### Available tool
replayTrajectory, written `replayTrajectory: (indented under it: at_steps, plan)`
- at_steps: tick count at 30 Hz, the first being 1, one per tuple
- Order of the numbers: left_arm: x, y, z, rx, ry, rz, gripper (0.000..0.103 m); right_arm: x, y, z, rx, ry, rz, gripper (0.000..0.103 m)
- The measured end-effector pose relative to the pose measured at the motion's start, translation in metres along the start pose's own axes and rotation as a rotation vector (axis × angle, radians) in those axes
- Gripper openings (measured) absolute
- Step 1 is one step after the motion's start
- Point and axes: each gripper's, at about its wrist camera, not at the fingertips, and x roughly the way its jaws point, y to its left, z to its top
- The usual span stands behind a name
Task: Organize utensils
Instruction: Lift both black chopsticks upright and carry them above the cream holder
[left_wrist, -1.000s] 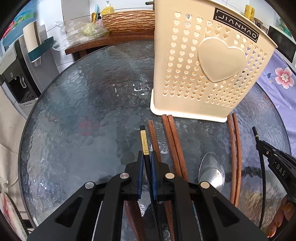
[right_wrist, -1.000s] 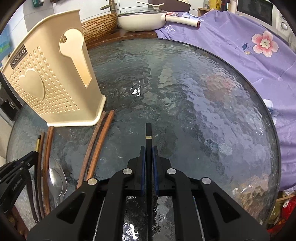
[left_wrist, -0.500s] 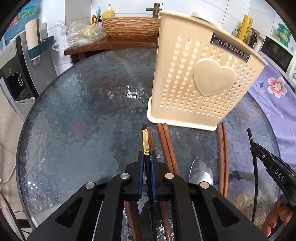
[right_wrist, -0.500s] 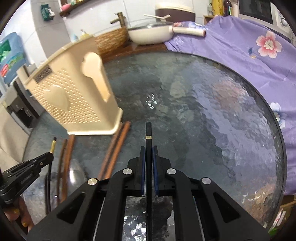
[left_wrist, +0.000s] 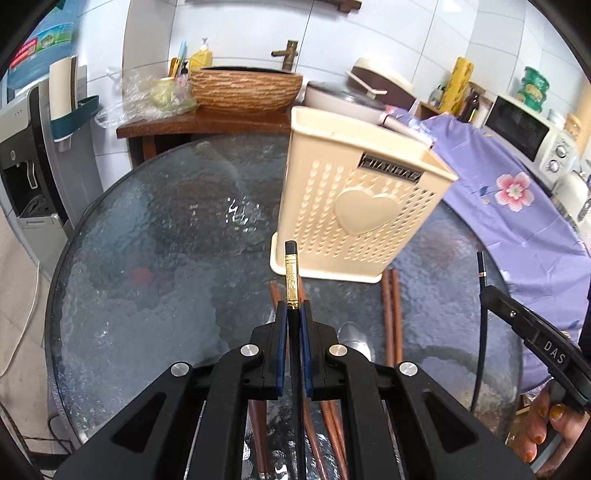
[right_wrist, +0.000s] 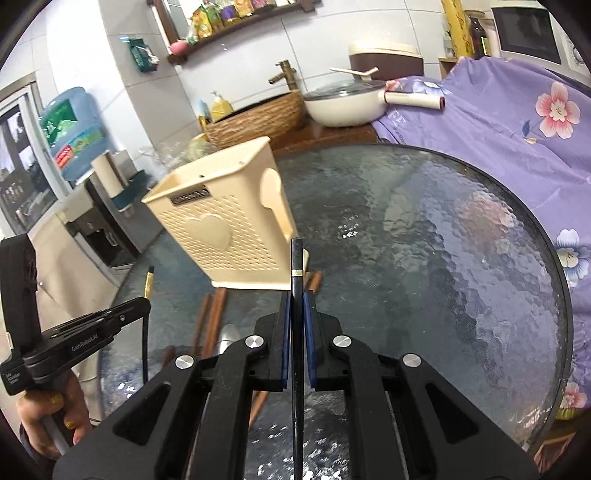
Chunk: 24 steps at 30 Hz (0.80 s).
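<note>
My left gripper (left_wrist: 294, 308) is shut on a black chopstick with a gold band (left_wrist: 291, 275), held above the glass table. My right gripper (right_wrist: 296, 297) is shut on a second black chopstick (right_wrist: 296, 266). It also shows at the right of the left wrist view (left_wrist: 481, 280). The cream utensil holder with a heart (left_wrist: 360, 206) stands upright on the table ahead of both grippers; it also shows in the right wrist view (right_wrist: 225, 225). Brown wooden chopsticks (left_wrist: 391, 314) and a metal spoon (left_wrist: 356, 341) lie on the glass below the grippers.
The round glass table (left_wrist: 155, 258) carries the holder. A purple floral cloth (right_wrist: 498, 129) covers the right side. A wicker basket (left_wrist: 243, 88), a white pan (right_wrist: 347, 103) and a water dispenser (left_wrist: 26, 147) stand behind the table.
Both grippers have risen and tilted up with their chopsticks. The holder now looks smaller and farther, and the back wall has come into view.
</note>
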Motion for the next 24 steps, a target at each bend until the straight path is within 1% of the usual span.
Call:
replayTrajectory:
  at_steps: [4,11,15,18,24]
  plan:
    - [-0.014,-0.001,0.001,0.005,-0.02,-0.031,0.007,-0.013,0.005,0.001,-0.018,-0.019,0.017,0.008]
    - [-0.039,-0.003,0.001,0.02,-0.053,-0.077,0.007,-0.034,0.01,0.005,-0.017,-0.042,0.08,0.008]
    - [-0.055,-0.007,-0.002,0.045,-0.086,-0.086,0.007,-0.049,0.021,0.008,-0.053,-0.065,0.102,0.008]
    - [-0.064,-0.008,-0.003,0.048,-0.103,-0.099,0.007,-0.057,0.028,0.007,-0.082,-0.073,0.103,0.008]
    - [-0.079,-0.008,-0.005,0.059,-0.131,-0.112,0.007,-0.07,0.034,0.006,-0.084,-0.09,0.122,0.008]
